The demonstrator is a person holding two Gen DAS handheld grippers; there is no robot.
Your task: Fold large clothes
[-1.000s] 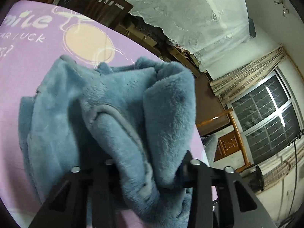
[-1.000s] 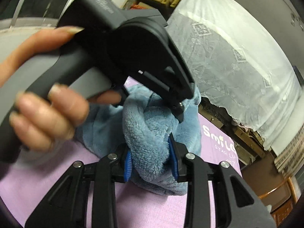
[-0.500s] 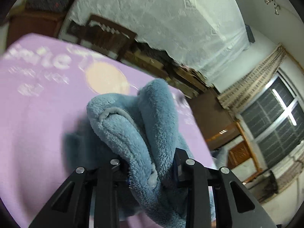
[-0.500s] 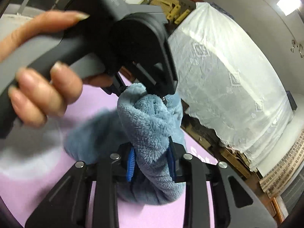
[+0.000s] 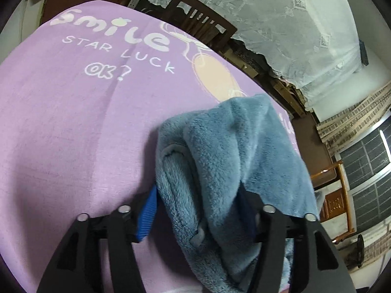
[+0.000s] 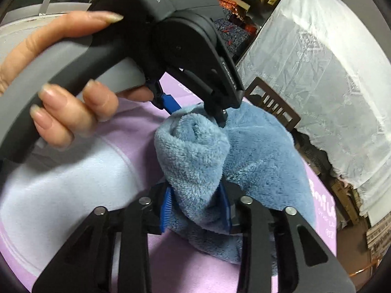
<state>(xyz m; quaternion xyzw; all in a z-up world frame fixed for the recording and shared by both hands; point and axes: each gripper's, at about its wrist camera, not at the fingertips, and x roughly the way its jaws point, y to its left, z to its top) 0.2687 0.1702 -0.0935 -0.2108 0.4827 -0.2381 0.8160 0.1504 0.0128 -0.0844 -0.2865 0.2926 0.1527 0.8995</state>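
A fluffy blue fleece garment (image 5: 227, 161) hangs bunched between both grippers above a purple printed cloth (image 5: 73, 122). My left gripper (image 5: 198, 212) is shut on a thick fold of it, blue pads pressing the sides. My right gripper (image 6: 196, 207) is shut on another rolled fold of the same garment (image 6: 195, 156). In the right wrist view the left gripper (image 6: 195, 114) sits just beyond, held by a hand (image 6: 73, 112), close above the same bunch. The rest of the garment droops below the jaws.
The purple cloth (image 6: 136, 119) carries white lettering (image 5: 117, 36). A dark wooden chair back (image 5: 198, 22) stands at its far edge. A white lace-covered pile (image 5: 281, 24) and a window (image 5: 366, 178) lie beyond to the right.
Both grippers have lifted the garment off the purple cloth and carried it along; the cloth's lettering now shows. Both stay shut on the fleece.
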